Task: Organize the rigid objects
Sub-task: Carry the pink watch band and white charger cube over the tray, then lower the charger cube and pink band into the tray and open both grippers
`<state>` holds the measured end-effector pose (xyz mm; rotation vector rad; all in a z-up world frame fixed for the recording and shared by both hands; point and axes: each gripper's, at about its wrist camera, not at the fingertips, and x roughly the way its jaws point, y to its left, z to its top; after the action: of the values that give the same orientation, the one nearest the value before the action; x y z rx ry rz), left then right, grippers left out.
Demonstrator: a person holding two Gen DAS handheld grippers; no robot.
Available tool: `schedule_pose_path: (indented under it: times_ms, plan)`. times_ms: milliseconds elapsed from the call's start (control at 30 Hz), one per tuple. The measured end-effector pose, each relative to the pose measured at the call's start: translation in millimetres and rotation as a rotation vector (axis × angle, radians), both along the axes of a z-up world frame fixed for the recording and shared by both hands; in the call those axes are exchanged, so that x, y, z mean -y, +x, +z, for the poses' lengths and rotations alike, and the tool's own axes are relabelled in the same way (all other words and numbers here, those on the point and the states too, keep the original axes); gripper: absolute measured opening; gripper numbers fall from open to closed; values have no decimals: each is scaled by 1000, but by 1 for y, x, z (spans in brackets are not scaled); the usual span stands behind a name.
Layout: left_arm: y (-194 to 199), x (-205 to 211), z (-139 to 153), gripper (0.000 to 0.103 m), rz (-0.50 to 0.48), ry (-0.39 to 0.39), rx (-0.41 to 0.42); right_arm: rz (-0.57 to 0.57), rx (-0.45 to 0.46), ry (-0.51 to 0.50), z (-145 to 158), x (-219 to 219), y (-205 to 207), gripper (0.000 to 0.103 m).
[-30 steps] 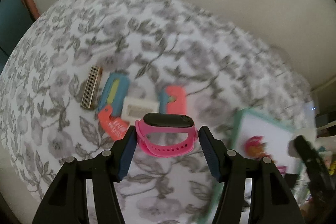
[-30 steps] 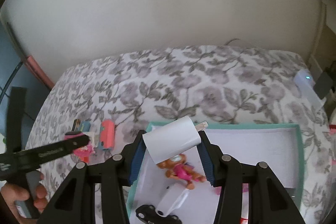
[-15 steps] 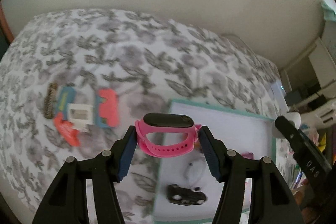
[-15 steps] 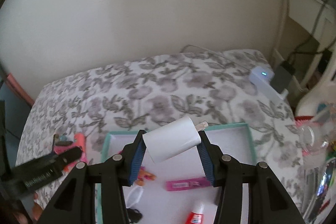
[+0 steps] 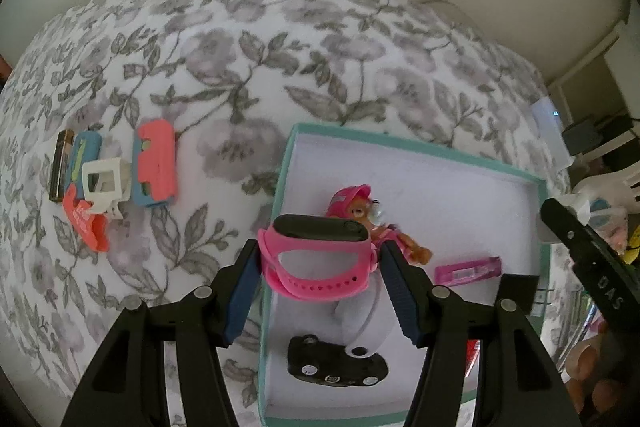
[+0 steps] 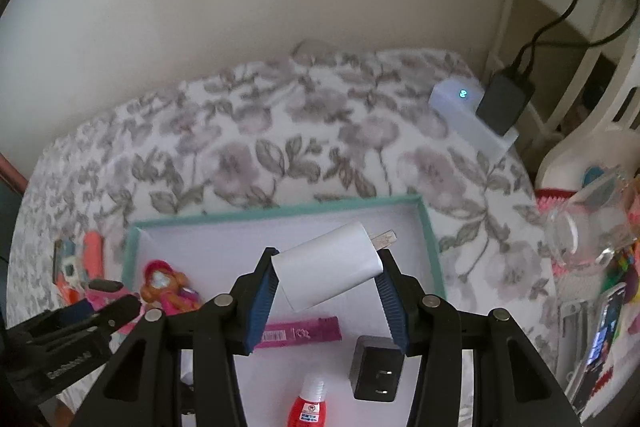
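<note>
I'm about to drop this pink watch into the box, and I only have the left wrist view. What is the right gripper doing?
Observer: The right gripper is shut on a white charger and holds it over the teal box, with the prongs pointing away to the right.
Operator: Is anything beneath it?
Observer: A black plug adapter lies on the box floor under the gripper's right finger, prongs up.
Operator: Anything else at that near edge?
Observer: A red bottle with a white threaded neck lies beside the adapter.
</note>
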<state>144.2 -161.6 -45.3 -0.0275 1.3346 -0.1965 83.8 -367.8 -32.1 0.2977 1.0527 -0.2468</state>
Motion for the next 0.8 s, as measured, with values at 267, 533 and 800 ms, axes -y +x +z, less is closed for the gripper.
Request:
schedule_pose_path:
  times_ms: [267,533,800]
  plan:
    - [0,-1,-11,62,6,-12,-40,32,-56,8,-21,-11,6,51]
    - [1,-1,-15,62,9,-7,-52,41,-95,2,-32,-15,9,52]
    - [0,3,-19,63,4,-3,-60,37,-103,-1,-32,-15,10,52]
